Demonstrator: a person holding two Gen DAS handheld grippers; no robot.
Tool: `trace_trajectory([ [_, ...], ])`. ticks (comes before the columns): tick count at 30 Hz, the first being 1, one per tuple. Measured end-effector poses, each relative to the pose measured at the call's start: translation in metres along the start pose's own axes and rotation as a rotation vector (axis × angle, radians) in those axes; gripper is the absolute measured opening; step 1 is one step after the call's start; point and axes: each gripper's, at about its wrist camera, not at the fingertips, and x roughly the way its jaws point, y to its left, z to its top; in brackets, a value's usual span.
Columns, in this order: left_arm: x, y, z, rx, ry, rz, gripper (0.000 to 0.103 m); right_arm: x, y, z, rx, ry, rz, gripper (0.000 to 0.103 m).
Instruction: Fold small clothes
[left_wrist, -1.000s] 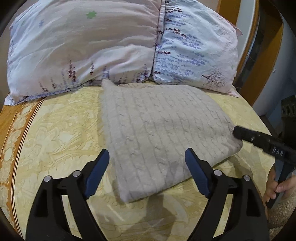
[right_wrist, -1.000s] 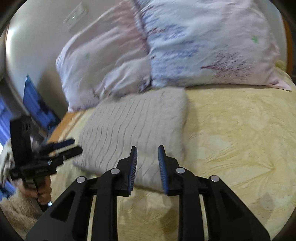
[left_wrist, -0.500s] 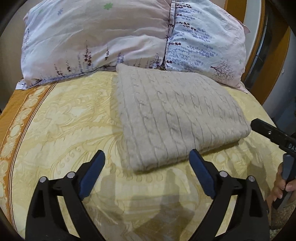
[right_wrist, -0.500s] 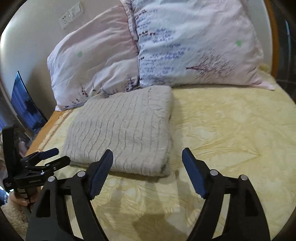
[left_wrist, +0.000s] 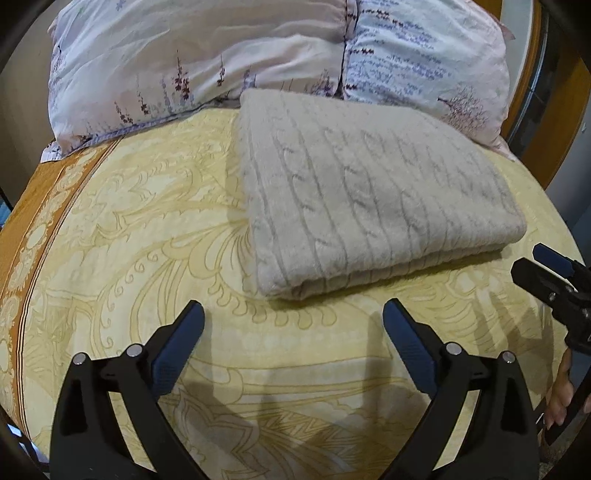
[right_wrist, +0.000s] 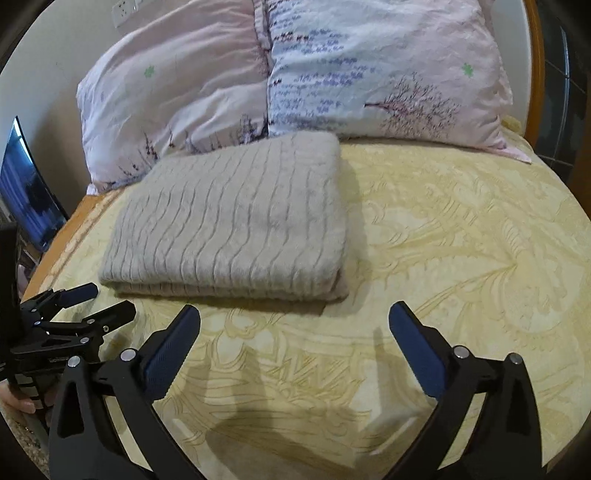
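Note:
A grey cable-knit garment (left_wrist: 369, 199) lies folded into a thick rectangle on the yellow patterned bedspread (left_wrist: 129, 258), its far edge against the pillows. It also shows in the right wrist view (right_wrist: 236, 229). My left gripper (left_wrist: 293, 325) is open and empty, held back from the garment's near edge. My right gripper (right_wrist: 293, 325) is open and empty, also short of the garment. Each gripper shows in the other's view, the right one at the far right (left_wrist: 546, 273) and the left one at the far left (right_wrist: 88, 306).
Two floral pillows (left_wrist: 221, 62) (right_wrist: 369, 74) lean at the head of the bed. An orange border (left_wrist: 33, 206) runs along the bedspread's left side. A dark screen (right_wrist: 29, 199) stands beside the bed. A wooden frame (left_wrist: 535, 92) rises at the right.
Both grippers have drawn back from the folded garment. The right gripper went from shut to wide open. The left gripper stayed open.

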Motion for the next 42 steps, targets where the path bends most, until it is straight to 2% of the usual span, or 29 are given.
trace_trajectory([
  [4,0.001,-0.003,-0.001,0.013,0.003,0.024,0.101,0.01,0.01,-0.004,-0.033,0.034,-0.052,0.102],
  [10,0.002,-0.006,-0.001,0.025,0.008,0.057,0.101,0.02,0.009,-0.007,-0.018,0.082,-0.097,0.102],
  [16,0.003,-0.006,-0.001,0.021,0.003,0.06,0.101,0.022,0.016,-0.007,-0.067,0.102,-0.147,0.102],
  [42,0.004,-0.004,-0.001,0.011,0.003,0.066,0.101,0.023,0.011,-0.003,-0.069,0.103,-0.144,0.102],
])
